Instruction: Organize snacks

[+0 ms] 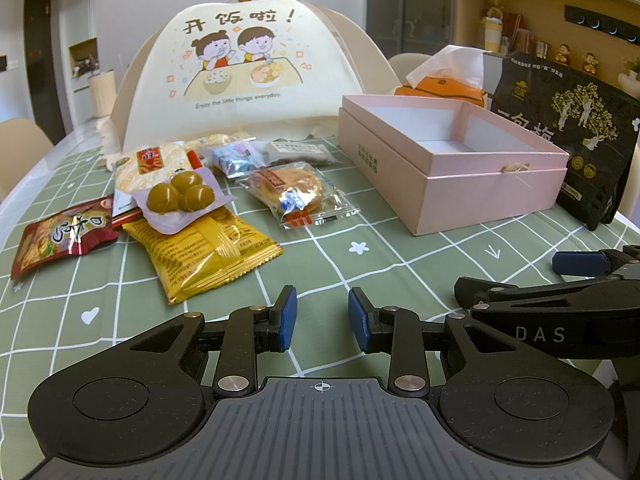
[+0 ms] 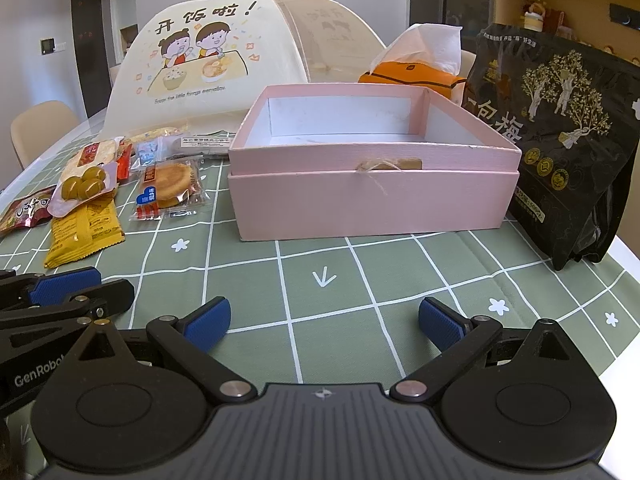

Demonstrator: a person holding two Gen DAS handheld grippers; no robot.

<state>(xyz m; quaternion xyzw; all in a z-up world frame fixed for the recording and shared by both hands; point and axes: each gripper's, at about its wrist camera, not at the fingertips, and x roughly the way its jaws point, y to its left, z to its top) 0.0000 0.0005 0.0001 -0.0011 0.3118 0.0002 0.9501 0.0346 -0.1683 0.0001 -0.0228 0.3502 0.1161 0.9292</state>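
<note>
Table with a green checked tablecloth (image 2: 360, 280) carrying snacks and a box. The left gripper (image 1: 322, 318) hovers over bare cloth near the front edge, its blue pads drawn close with a narrow gap and nothing between them. The right gripper (image 2: 324, 320), marked "GenRobot" on its body and "DAS" on its arm, stands with pads wide apart, also empty. The snack packets (image 1: 192, 208) lie heaped toward the left edge: a red packet (image 1: 64, 236), a yellow packet (image 1: 208, 256), a clear pack of green olives (image 1: 180, 196) and a wrapped round cake (image 1: 296, 196). The open pink box (image 2: 372, 200), empty inside, sits mid-table to their right. Behind stand a food cover (image 1: 240, 72) reading "开饭啦!" and "Enjoy the little things everyday.", an orange tissue box (image 2: 412, 74) and a black pouch (image 2: 560, 140) with large white characters, partly hidden.
</note>
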